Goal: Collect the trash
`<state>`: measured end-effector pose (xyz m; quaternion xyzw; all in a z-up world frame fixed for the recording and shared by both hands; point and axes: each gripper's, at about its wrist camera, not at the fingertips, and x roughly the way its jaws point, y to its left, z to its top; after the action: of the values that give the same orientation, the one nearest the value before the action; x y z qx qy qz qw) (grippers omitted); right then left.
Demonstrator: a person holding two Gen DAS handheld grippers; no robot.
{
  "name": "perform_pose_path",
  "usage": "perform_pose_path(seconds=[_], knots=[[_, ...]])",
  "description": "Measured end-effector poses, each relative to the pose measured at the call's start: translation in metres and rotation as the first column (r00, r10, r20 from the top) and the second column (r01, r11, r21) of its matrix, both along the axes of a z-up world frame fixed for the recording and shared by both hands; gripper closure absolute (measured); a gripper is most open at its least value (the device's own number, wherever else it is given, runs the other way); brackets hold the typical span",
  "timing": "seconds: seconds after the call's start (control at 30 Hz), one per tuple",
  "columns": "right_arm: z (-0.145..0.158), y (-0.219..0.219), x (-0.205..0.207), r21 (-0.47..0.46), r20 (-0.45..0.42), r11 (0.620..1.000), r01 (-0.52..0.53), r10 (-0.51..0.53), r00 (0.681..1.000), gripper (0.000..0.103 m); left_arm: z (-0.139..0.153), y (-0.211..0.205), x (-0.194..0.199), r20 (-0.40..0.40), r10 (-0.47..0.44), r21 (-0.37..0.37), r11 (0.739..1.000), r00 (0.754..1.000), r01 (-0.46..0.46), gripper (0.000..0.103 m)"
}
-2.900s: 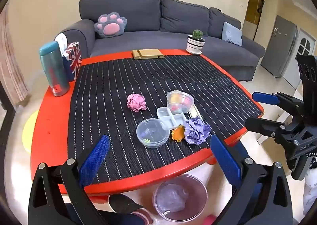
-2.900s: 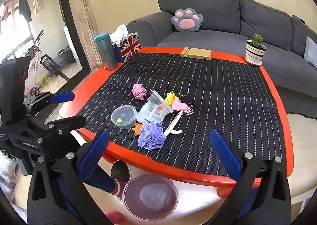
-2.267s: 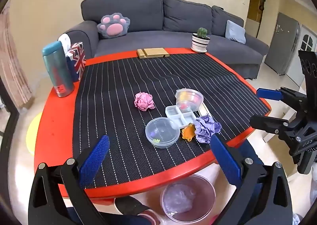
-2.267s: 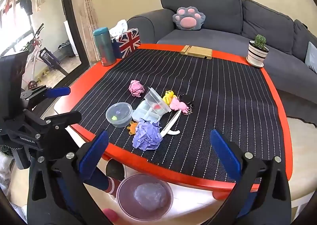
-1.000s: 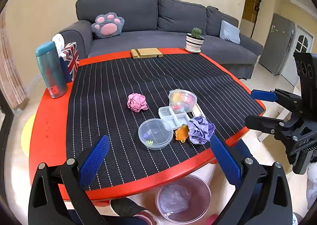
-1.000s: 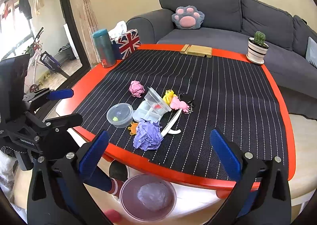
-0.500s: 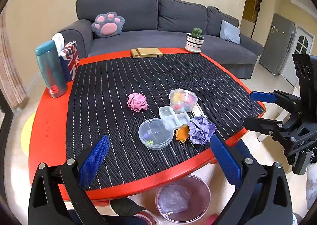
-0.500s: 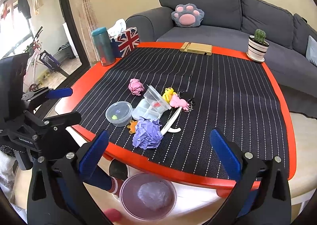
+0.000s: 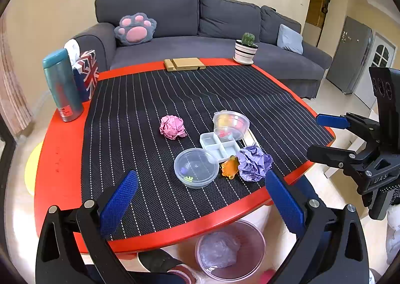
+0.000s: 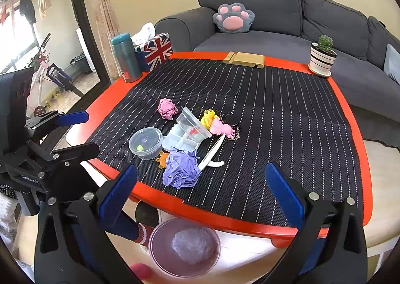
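Note:
A crumpled purple paper ball [image 9: 253, 163] [image 10: 181, 171] lies near the table's front edge. A crumpled pink paper ball [image 9: 172, 127] [image 10: 167, 108] lies farther in on the black striped mat [image 9: 150, 113]. Below the table's edge stands a round pinkish bin [image 9: 231, 250] [image 10: 185, 247] holding a pale wad. My left gripper [image 9: 200, 199] hovers open in front of the table, nothing between its blue pads. My right gripper [image 10: 200, 194] is open too, just before the purple ball. Each gripper shows in the other's view: the right gripper [image 9: 332, 136], the left gripper [image 10: 75, 132].
On the mat sit a round lidded tub [image 9: 195, 167], a divided tray [image 9: 220, 146], a tipped clear cup [image 10: 192, 125], small toys [image 10: 220, 125] and a white knife [image 10: 211, 154]. A teal flask [image 9: 62, 86], flag tissue box [image 9: 86, 75], wooden stand [image 9: 185, 63] and cactus pot [image 9: 246, 50] line the far edge. A sofa stands behind.
Both grippers drifted slightly over the frames, so the table shifts a little in view. Neither has closed or taken hold of anything, and the objects on the mat stay put.

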<state>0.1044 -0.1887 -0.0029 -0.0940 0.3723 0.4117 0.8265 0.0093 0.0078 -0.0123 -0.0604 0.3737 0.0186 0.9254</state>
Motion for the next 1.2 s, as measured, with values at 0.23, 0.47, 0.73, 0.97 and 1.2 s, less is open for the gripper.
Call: perform_pose_path(seconds=[0.23, 0.47, 0.73, 0.97, 1.2], knots=[[-0.001, 0.002, 0.000, -0.011, 0.003, 1.000, -0.002, 0.002, 1.000, 0.003, -0.001, 0.003, 0.000, -0.009, 0.001, -0.007, 1.000, 1.000, -0.001, 0.005], [-0.009, 0.013, 0.009, -0.053, -0.017, 0.998, -0.038, 0.037, 0.999, 0.003, -0.004, 0.004, -0.001, -0.015, 0.002, -0.011, 1.000, 1.000, -0.002, 0.005], [-0.028, 0.042, 0.018, -0.148, -0.044, 0.983, -0.107, 0.102, 0.994, 0.003, -0.009, 0.006, -0.002, -0.027, 0.005, -0.016, 1.000, 1.000, -0.006, 0.005], [-0.041, 0.060, 0.013, -0.208, -0.056, 0.964, -0.166, 0.158, 0.986, 0.003, -0.012, 0.009, -0.004, -0.038, 0.013, -0.021, 1.000, 0.999, -0.014, 0.005], [-0.052, 0.070, 0.013, -0.253, -0.067, 0.948, -0.192, 0.181, 0.981, 0.034, -0.013, 0.012, -0.004, -0.043, 0.015, -0.026, 1.000, 0.999, -0.016, 0.005]])
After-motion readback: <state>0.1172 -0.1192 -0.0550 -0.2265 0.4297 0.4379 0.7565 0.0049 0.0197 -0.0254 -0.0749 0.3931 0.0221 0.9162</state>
